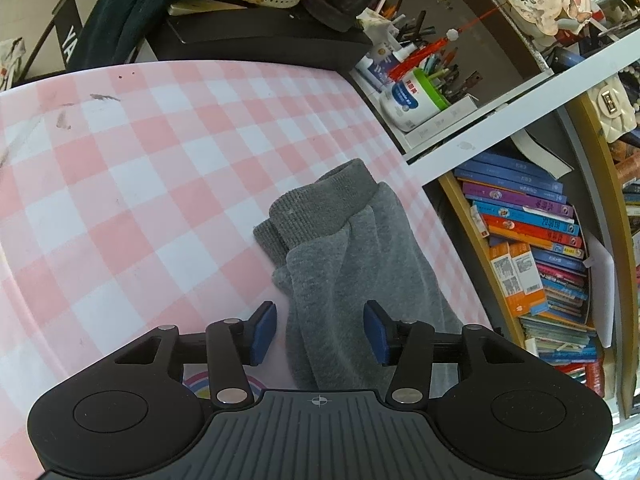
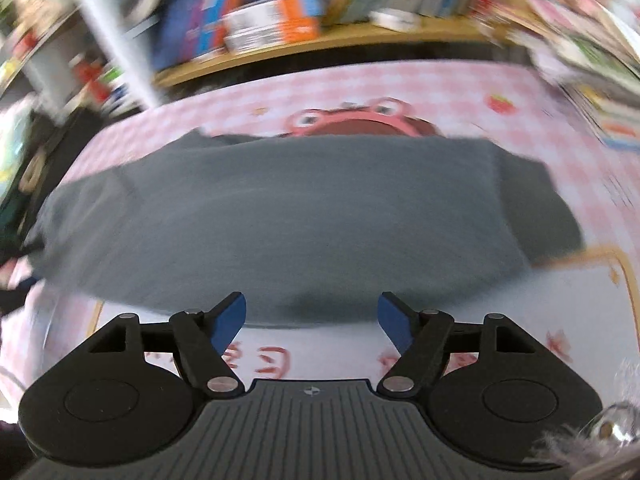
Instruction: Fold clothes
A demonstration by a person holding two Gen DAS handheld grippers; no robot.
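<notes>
Grey trousers on a pink checked tablecloth, both grippers open and holding nothing.

The trousers (image 1: 344,248) lie lengthwise away from the left gripper (image 1: 320,332), ribbed cuffs at the far end. Seen from the right gripper (image 2: 312,324), the trousers (image 2: 288,216) stretch left to right across the tablecloth (image 1: 140,184).

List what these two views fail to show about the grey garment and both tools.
- Grey garment: in the left wrist view its near end is hidden under the left tool, so the full shape is unknown.
- Grey garment in the right wrist view: motion blur hides folds, seams and type.
- Right tool: open; blur hides whether it touches the cloth.
- Cartoon print: mostly covered by the garment.
</notes>
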